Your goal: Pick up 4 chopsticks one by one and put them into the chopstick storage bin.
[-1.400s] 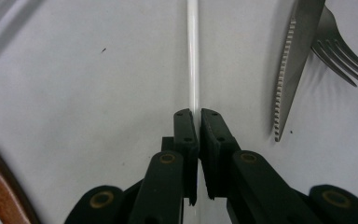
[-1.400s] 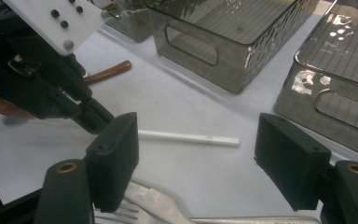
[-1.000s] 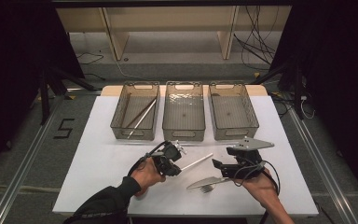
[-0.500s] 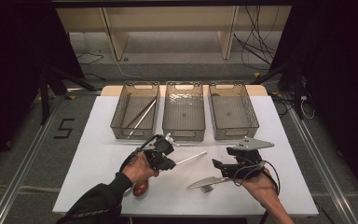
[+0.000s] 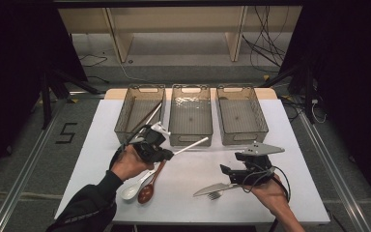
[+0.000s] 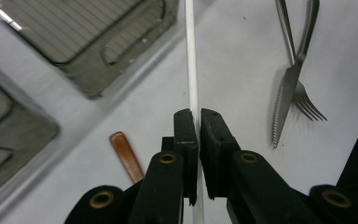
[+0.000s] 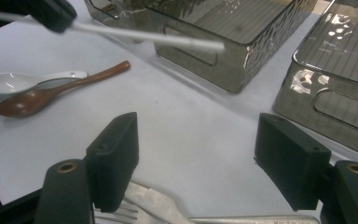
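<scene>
My left gripper (image 5: 163, 153) is shut on a long white stick (image 5: 191, 145), held above the table and pointing right toward the middle bin (image 5: 190, 140). In the left gripper view the jaws (image 6: 198, 122) pinch the white stick (image 6: 191, 70) near its end. My right gripper (image 5: 225, 173) stands open, low over a knife (image 5: 213, 188) and a fork (image 5: 216, 195) at the front right. In the right gripper view its wide-apart jaws (image 7: 196, 144) straddle the knife and fork (image 7: 158, 205) without touching them.
Three smoky clear bins stand in a row at the back; the left bin (image 5: 121, 120) holds a pair of sticks (image 5: 147, 116), and the right bin (image 5: 244, 139) looks bare. A white spoon (image 5: 133, 190) and a brown wooden spoon (image 5: 148, 190) lie front left.
My left hand has risen and drawn back to the left, carrying the white stick up off the table. The right hand has stayed put.
</scene>
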Tool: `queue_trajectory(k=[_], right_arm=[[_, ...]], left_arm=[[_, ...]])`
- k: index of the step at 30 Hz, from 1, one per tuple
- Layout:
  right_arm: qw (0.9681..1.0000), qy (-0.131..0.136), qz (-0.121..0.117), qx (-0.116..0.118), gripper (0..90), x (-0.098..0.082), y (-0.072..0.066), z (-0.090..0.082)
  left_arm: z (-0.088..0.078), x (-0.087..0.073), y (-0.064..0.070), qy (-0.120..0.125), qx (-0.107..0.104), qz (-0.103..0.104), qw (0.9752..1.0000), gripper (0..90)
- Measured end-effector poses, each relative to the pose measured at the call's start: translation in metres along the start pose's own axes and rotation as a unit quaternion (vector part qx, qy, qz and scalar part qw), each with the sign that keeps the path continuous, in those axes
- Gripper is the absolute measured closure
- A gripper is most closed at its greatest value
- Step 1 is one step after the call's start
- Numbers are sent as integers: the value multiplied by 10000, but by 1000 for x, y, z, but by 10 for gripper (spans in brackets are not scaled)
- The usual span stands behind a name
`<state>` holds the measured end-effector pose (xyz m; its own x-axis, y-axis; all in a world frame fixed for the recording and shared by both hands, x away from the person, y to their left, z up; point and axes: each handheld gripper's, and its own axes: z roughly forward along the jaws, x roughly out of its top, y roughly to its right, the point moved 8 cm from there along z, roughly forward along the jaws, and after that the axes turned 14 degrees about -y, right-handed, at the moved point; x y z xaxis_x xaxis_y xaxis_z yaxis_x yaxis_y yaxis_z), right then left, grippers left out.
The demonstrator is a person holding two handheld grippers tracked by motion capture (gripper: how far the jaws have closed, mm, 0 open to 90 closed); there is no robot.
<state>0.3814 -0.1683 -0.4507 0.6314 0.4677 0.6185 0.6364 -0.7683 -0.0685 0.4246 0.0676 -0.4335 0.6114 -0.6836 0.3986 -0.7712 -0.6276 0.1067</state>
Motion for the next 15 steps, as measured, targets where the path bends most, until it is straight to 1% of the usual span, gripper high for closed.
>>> queue_trajectory(k=[3,7,11,14,15], right_arm=[[10000,1,1,1,313,0,0,0],[10000,2,-6,-1,313,0,0,0],[10000,4,-2,-5,313,0,0,0],[10000,11,-13,-4,313,0,0,0],[10000,11,-10,-5,313,0,0,0]], left_arm=[[-12,1,-10,178,40,-128,9998,853],[-25,1,-25,352,97,-276,9990,853],[-32,2,-41,492,161,-457,9976,853],[-35,2,-55,620,214,-620,9959,853],[-36,2,-60,629,228,-658,9956,853]])
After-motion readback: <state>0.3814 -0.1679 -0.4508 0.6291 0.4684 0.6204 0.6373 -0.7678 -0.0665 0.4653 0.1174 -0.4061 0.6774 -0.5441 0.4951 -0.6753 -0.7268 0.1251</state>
